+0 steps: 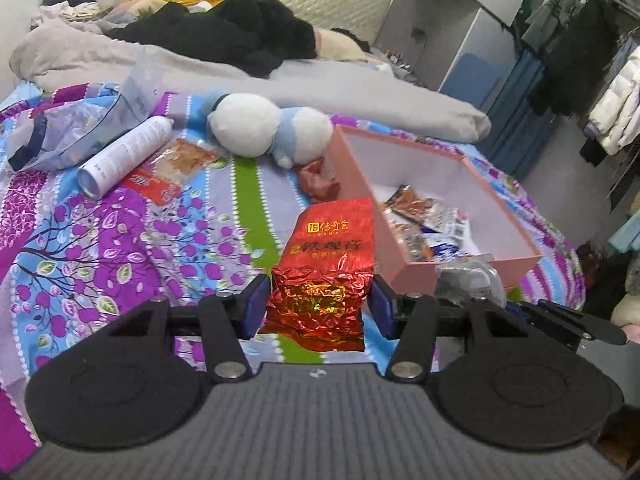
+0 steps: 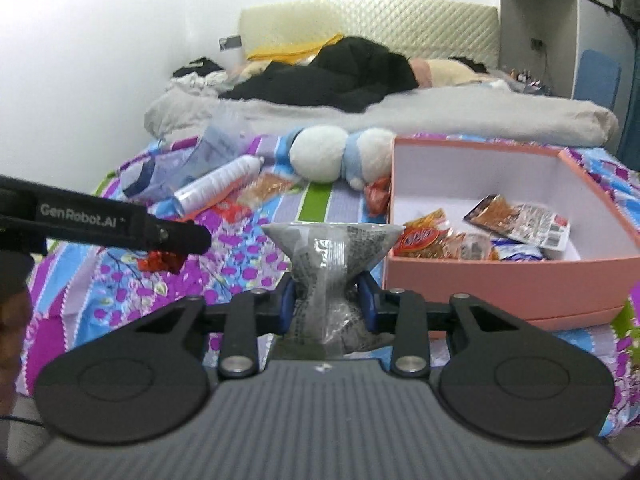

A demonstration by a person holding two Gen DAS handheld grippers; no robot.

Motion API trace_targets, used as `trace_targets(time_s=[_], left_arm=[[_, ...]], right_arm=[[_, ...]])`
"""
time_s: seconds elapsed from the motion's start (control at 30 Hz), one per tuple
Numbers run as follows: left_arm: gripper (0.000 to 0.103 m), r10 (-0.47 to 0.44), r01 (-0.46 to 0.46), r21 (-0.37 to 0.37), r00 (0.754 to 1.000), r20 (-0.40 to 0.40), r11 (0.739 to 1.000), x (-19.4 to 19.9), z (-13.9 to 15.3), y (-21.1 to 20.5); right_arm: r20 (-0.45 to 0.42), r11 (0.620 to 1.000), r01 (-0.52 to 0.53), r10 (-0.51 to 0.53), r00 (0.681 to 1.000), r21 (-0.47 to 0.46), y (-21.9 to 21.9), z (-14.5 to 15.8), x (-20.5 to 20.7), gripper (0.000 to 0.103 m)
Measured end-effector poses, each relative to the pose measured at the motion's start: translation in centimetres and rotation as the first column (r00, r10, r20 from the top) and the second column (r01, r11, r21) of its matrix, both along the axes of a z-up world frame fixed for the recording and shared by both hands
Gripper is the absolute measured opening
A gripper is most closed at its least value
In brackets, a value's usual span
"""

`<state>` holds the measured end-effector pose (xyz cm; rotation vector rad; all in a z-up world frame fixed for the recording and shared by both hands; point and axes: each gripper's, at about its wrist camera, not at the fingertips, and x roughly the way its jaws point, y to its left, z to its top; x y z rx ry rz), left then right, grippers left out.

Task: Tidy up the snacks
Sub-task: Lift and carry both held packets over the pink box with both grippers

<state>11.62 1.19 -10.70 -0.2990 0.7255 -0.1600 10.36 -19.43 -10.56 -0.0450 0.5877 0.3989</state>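
Observation:
My left gripper [image 1: 318, 306] is shut on a red foil tea packet [image 1: 326, 268] with gold print, held above the bedspread just left of the pink box [image 1: 352, 168]. My right gripper [image 2: 327, 304] is shut on a clear and grey snack packet [image 2: 330, 276], held just left of the pink box's [image 2: 480, 284] near corner. The box holds several snack packets [image 2: 516, 222]. The grey packet and part of my right gripper show in the left wrist view [image 1: 470, 280]. The left gripper's arm [image 2: 120, 226] and a bit of the red packet [image 2: 160, 262] show in the right wrist view.
On the patterned bedspread [image 1: 100, 240] lie a white spray can [image 1: 124, 156], an orange snack packet [image 1: 176, 168], a small red packet [image 1: 318, 182] by the box, a blue-and-white plush toy [image 1: 264, 128] and a plastic bag [image 1: 80, 128]. A grey duvet [image 1: 320, 84] and black clothes lie behind.

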Motion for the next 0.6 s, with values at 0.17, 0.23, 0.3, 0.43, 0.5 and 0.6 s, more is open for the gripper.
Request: trace_targets(time_s=[0.17, 0.23, 0.3, 0.43, 0.5, 0.6], left_arm=[[0.059, -0.023, 0.024, -0.015, 0.999, 0.03, 1.0, -1.2, 1.7, -1.5], [0.059, -0.034, 0.035, -0.024, 0.999, 0.036, 0.999, -1.6, 2.2, -2.2], [0.059, -0.047, 0.049, -0.031, 0.998, 0.045, 0.998, -1.8, 2.7, -3.0], [0.059, -0.067, 0.069, -0.042, 0.997, 0.05, 0.997, -1.6, 3.1, -4.4], [0.059, -0.078, 0.08, -0.045, 0.996, 0.046, 0.996, -1.1, 3.3, -5.2], [0.059, -0.101, 0.103, -0.044, 0.994, 0.039, 0.994, 0.3, 3.5, -6.2]], right_arm=[[0.033, 0.999, 0.037, -0.038, 0.999, 0.007, -1.1, 1.6, -1.3, 0.036], [0.045, 0.999, 0.051, -0.051, 0.998, 0.009, -1.5, 2.1, -1.8, 0.036], [0.055, 0.998, 0.068, -0.069, 0.996, 0.011, -2.1, 2.5, -2.3, 0.036], [0.058, 0.995, 0.1, -0.101, 0.993, 0.022, -3.2, 2.8, -2.8, 0.036], [0.053, 0.993, 0.117, -0.118, 0.992, 0.027, -3.8, 2.8, -2.8, 0.036], [0.05, 0.989, 0.142, -0.143, 0.988, 0.031, -4.6, 2.7, -2.2, 0.036]])
